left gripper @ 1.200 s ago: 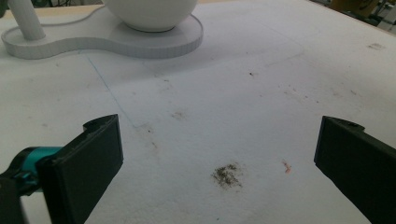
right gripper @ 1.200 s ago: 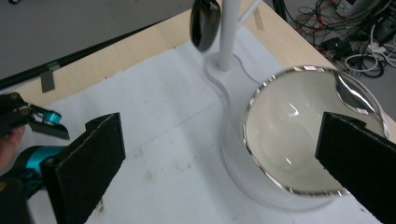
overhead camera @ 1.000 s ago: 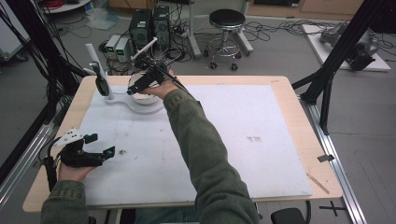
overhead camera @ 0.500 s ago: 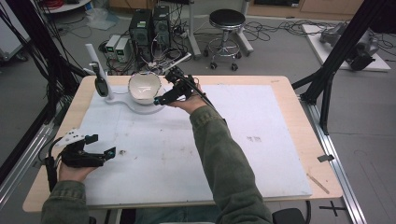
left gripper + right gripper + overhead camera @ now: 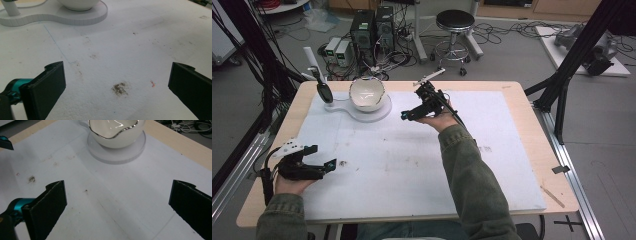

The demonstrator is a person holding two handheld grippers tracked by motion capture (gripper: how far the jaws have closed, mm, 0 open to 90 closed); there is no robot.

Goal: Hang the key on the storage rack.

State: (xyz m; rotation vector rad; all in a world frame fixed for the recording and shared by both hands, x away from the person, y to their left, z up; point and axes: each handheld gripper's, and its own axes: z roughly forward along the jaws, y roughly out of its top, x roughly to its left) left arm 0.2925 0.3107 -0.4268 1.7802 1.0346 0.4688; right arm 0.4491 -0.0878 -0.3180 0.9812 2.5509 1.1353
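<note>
bowl (image 5: pixel 367 94) — glazed white, gilt wavy rim, likely fragile, slippery | grasp rim | both grippers gape empty — left gripper (image 5: pixel 325 166), right gripper (image 5: pixel 408 115)

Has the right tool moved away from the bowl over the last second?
Yes. The right tool has pulled back from over the bowl toward the table's middle, jaws open.

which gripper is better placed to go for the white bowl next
Right, most likely. The right gripper is open just beside the bowl on its white stand, and the bowl sits straight ahead in its own view. The left gripper, also open, rests far back near the table's front edge.
</note>
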